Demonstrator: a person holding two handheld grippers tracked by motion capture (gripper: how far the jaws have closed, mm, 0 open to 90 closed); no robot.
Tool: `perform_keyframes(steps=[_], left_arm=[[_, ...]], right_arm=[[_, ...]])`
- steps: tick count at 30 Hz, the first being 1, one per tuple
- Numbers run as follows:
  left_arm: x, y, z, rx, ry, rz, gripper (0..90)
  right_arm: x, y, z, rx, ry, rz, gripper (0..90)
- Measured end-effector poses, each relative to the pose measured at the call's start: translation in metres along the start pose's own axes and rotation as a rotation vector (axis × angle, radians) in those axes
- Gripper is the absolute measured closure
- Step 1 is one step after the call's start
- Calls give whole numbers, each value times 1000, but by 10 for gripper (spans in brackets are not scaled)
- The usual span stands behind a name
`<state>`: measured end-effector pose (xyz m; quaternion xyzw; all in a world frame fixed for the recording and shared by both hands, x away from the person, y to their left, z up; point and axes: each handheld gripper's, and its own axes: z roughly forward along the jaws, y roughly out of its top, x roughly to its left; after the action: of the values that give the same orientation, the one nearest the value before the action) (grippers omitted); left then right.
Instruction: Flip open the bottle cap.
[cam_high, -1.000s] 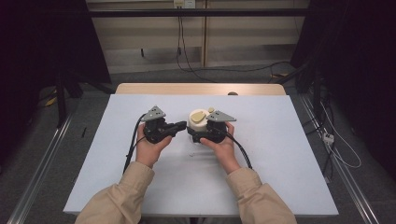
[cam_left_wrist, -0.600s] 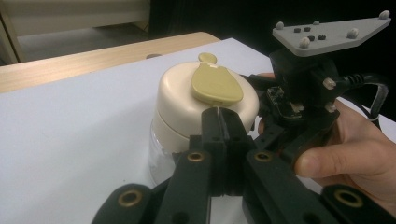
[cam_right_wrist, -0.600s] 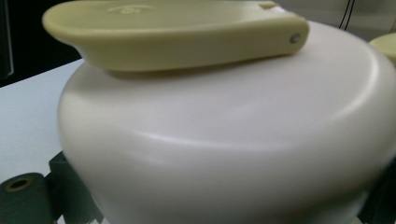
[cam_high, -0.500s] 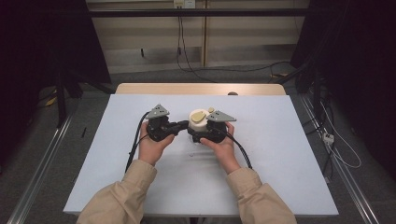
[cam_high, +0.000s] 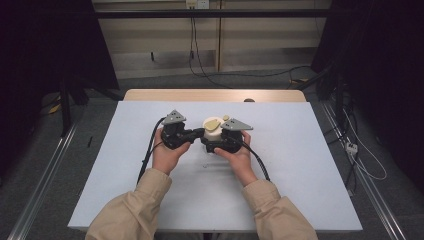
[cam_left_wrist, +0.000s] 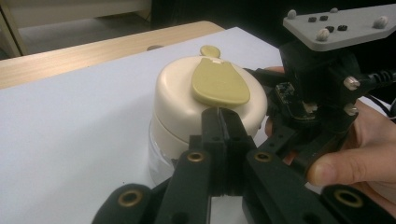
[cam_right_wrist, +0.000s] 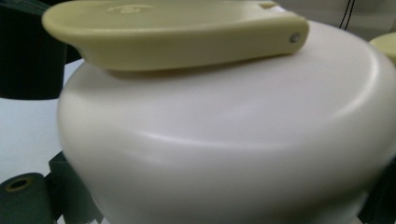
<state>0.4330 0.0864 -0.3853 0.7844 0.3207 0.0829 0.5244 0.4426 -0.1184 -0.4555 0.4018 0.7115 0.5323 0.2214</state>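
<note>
**High view: a cream jar held between two grippers near the far edge**

High view showed a small clear-walled jar with a domed cream plastic lid (cam_high: 211, 131) standing on the white tabletop (cam_high: 300, 165), nearer its far edge than its near one and about midway between the left and right edges. An olive-yellow flip tab (cam_left_wrist: 218, 83) lay flat on the lid's top. What the jar held could not be told.

Both forearms in tan sleeves reached in from the near edge, hands level and turned inward toward each other. The left gripper (cam_left_wrist: 220, 122) pointed at the jar from its left, its jaws pressed together with nothing between them, their tips touching the lid's rim just under the tab. The right gripper (cam_high: 209, 145) sat against the jar's right side, jaws around the jar; in the right gripper view the lid (cam_right_wrist: 224, 140) bulged between them, though whether the pads pressed on it could not be told.
</note>
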Motion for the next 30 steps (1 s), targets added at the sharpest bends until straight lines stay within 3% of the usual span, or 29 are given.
perform_keyframes(steps=[30], left_arm=[[-2, 5, 3, 22, 14, 17, 900]], right_arm=[[0, 0, 0, 0, 2, 4, 61]])
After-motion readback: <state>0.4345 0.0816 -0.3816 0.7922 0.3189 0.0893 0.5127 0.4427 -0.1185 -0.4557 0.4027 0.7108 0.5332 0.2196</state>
